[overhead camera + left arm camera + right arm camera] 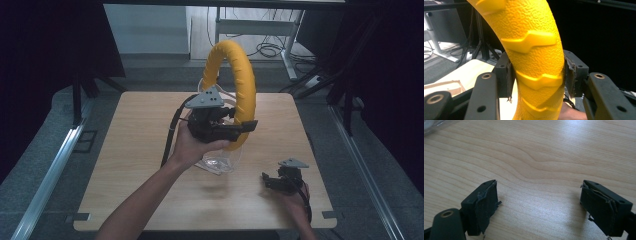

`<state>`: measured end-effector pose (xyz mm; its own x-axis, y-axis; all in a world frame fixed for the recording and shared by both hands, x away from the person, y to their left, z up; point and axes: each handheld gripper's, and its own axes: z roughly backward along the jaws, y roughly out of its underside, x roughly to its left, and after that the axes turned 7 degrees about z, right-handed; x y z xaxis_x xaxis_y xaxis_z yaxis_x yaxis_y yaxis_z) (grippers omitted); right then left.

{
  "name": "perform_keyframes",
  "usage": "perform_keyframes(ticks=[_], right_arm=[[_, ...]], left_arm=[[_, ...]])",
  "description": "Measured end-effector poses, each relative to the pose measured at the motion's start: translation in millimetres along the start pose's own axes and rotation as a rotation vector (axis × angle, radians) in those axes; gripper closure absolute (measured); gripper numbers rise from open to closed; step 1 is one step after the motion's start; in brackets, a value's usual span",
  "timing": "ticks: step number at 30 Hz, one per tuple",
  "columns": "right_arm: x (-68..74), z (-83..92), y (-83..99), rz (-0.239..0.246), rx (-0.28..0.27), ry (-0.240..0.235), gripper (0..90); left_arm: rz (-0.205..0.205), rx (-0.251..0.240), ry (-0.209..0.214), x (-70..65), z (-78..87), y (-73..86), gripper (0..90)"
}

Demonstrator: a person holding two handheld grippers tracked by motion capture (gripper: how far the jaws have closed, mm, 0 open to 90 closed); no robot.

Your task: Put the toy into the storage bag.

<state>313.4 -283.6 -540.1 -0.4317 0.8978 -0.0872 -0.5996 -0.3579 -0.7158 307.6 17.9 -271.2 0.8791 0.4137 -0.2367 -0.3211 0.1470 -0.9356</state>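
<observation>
Left tool (pixel 245 127) clamps yellow ring (pixel 239 75) above seemingly empty clear bag (pixel 222 162).

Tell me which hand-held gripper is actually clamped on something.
The left hand-held gripper: its pads press both sides of the ribbed yellow ring, held upright above the table. The right hand-held gripper rests on the wood, jaws apart, nothing between them.

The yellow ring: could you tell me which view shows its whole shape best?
The high view: the yellow ring stands upright, whole, in the left gripper. The left gripper view gives a close ridged section; the right gripper view shows bare table.
</observation>
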Motion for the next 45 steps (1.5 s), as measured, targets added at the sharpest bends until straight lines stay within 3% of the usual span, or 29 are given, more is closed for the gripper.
perform_keyframes(ticks=[8,29,45], right_arm=[[-0.2,-0.2,0.1,0.003,-0.002,0.001,14.7],[-0.4,-0.2,0.1,0.006,-0.001,0.001,14.7],[-0.5,-0.2,0.1,0.007,-0.001,0.000,14.7]], left_arm=[[0.038,0.013,0.016,12.0,-8.7,11.5,49.1],[0.142,0.035,-0.004,51.7,-22.3,42.8,49.1],[0.174,0.040,-0.016,68.1,-32.5,59.9,49.1]])
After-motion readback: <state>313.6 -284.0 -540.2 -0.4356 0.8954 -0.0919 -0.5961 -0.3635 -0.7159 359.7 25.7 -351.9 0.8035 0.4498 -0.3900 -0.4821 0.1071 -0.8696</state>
